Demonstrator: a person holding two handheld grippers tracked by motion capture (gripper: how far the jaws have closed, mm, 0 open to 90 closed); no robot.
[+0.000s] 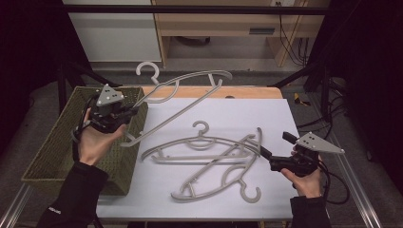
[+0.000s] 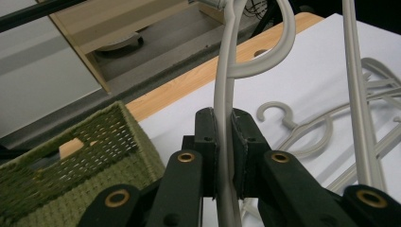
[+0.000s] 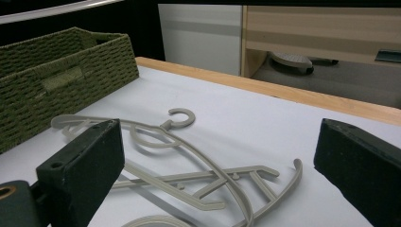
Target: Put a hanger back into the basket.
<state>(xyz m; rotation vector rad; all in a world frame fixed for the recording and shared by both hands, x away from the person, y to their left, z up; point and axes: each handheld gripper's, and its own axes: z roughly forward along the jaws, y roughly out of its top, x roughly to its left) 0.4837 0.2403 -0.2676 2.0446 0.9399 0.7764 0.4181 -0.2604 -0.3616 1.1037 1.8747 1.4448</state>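
Note:
My left gripper (image 1: pixel 133 110) is shut on a grey plastic hanger (image 1: pixel 180 108) and holds it in the air, tilted, over the basket's right edge and the table's back left. In the left gripper view the pads (image 2: pixel 207 142) pinch the hanger's curved arm (image 2: pixel 222 85). Two more grey hangers lie crossed on the white table top (image 1: pixel 247 114): one (image 1: pixel 204 142) with its hook towards the back, the other (image 1: pixel 214 183) with its hook near the front edge. My right gripper (image 1: pixel 274 144) stands open at the table's right, jaws pointing left at them, nothing between them. The nearer hanger (image 3: pixel 179 118) lies ahead of my right gripper (image 3: pixel 222 142).
A green woven basket (image 1: pixel 57 142) stands left of the table, also seen as the basket (image 2: pixel 71 156) and the basket (image 3: pixel 56 75). A wooden strip (image 1: pixel 214 91) edges the table's back. Beyond it stand wooden furniture and cables on the floor.

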